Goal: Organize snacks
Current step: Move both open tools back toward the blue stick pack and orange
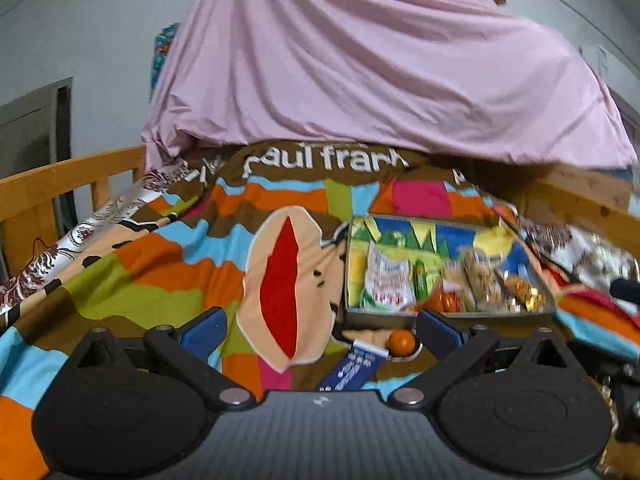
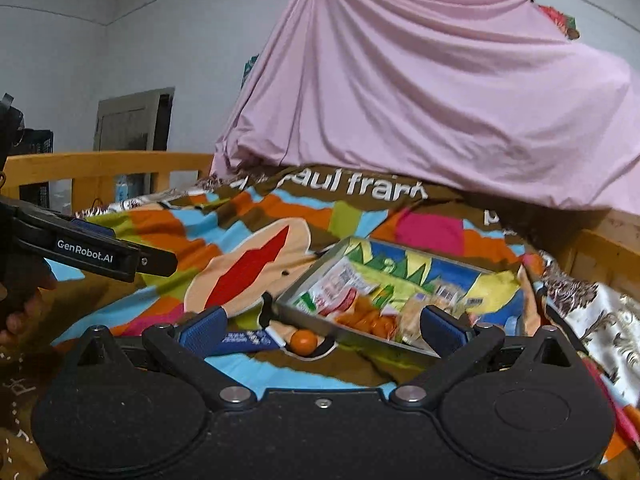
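item: snack tray [image 1: 448, 314], shallow metal-rimmed, printed liner, lying on a patchwork blanket [image 1: 168, 276] over a wooden-railed bed. position: right of centre in the left wrist view, just beyond the claw tips. contents: a white-and-green packet [image 1: 386, 280] at the left end, a slim green stick [image 1: 420, 284] beside it, orange-wrapped pieces [image 1: 444, 300] at the near rim, grain bars [image 1: 480, 280] and gold-wrapped sweets [image 1: 528, 294] to the right. contents are blurred; exact count cannot be told.

item: loose snacks, outside the tray. an orange ball [image 1: 401, 343] and a blue packet [image 1: 352, 368] lie on the blanket just near of the tray's near wall, touching or almost touching each other.

item: left gripper [image 1: 320, 330]. claw wide, nothing between the pads, low over the blanket with the ball and blue packet in its span.

item: right gripper [image 2: 324, 330]. claw wide, empty, facing the tray's near left corner; one pad overlaps the tray contents in view.

risks, judged:
- the ball is round on soft, creased bedding; a glancing pad would likely roll it away or under the tray lip.
- the blue packet lies flat; closing on it may pinch blanket cloth with it.
- both claws approach the same spot; they may knock each other or nudge the tray, spilling the heaped near edge.
- the tray sits on yielding fabric and may tip if pressed at the rim.
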`<state>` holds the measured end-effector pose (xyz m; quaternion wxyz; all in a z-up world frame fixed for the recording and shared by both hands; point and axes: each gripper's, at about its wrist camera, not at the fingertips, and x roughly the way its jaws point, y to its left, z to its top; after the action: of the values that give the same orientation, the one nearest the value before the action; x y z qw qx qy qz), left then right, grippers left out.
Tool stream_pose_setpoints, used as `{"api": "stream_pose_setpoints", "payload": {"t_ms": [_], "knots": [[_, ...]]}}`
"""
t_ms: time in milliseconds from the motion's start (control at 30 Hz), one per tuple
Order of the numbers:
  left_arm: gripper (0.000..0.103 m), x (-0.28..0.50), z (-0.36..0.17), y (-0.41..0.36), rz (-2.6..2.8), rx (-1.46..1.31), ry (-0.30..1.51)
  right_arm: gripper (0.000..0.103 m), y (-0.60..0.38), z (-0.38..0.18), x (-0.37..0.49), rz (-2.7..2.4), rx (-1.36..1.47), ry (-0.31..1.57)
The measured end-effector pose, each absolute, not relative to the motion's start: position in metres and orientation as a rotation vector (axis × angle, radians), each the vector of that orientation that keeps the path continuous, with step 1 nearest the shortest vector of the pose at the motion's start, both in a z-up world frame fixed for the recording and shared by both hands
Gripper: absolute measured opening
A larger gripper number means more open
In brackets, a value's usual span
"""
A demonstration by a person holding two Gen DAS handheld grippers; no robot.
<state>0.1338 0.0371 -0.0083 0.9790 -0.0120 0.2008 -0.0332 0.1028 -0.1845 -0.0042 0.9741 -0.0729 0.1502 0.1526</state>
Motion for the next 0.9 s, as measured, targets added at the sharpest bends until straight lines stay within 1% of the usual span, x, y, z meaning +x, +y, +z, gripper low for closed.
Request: {"api": "stream_pose_setpoints", "payload": {"t_ms": [400,900], "knots": [[0.103,0.147,-0.034,0.042,-0.092,0.011,0.507,0.102,-0.183,-0.025,0.120,0.314,-0.116,0.398],[0.103,0.176,-0.061,0.027,-0.160,0.107,0.647,0.102,-0.182,-0.041,0.148,0.309,-0.116,0.446]]}}
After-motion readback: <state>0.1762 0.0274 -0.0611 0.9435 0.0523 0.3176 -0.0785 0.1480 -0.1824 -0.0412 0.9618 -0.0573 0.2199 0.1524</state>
